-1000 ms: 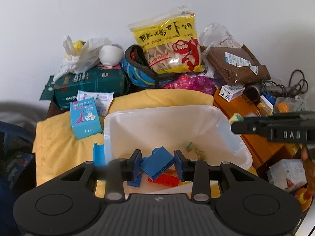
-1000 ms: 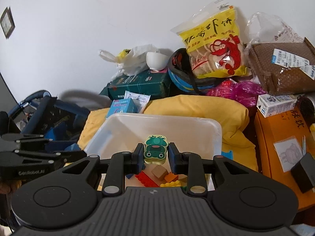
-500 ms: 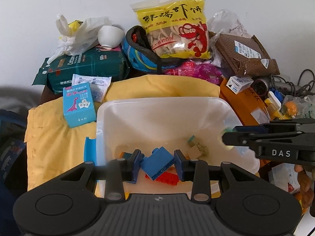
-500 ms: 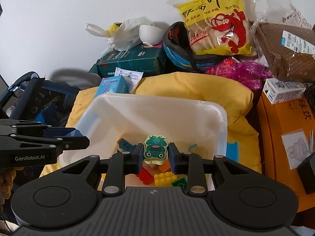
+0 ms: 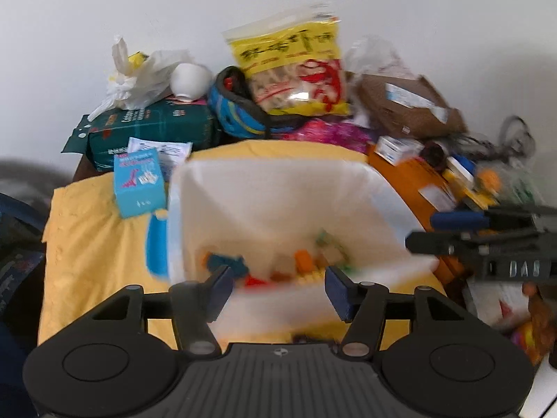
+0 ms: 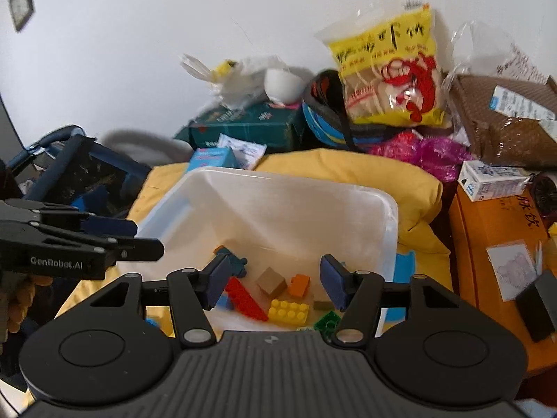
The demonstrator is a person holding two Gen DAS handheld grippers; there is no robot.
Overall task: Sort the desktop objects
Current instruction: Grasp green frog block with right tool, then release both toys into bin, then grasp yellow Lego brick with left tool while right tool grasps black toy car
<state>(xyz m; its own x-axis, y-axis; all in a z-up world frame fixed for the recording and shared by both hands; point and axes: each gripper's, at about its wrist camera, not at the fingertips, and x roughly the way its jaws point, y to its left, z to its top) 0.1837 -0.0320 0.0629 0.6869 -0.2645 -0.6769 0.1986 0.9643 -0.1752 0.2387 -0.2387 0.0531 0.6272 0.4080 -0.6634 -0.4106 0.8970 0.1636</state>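
A white plastic bin (image 6: 348, 205) sits on a yellow cloth (image 6: 365, 170) and holds several toy bricks: a red one (image 6: 245, 299), a yellow one (image 6: 289, 311), an orange one (image 6: 300, 284) and a tan block (image 6: 271, 280). My right gripper (image 6: 276, 280) is open and empty above the bin's near edge. My left gripper (image 5: 278, 287) is open and empty over the same bin (image 5: 278, 191); this view is blurred. Each gripper shows in the other's view, the left one (image 6: 104, 240) and the right one (image 5: 463, 233).
A light blue card box (image 5: 139, 183) lies on the cloth left of the bin. Behind stand a green package (image 5: 153, 129), a yellow snack bag (image 5: 296, 69), a brown parcel (image 5: 403, 104) and an orange box (image 6: 497, 244). A dark blue basket (image 6: 76, 170) is at the left.
Both grippers have opened. The blue brick has left my left gripper and the green frog piece has left my right gripper. Both cameras have pulled up and back a little.
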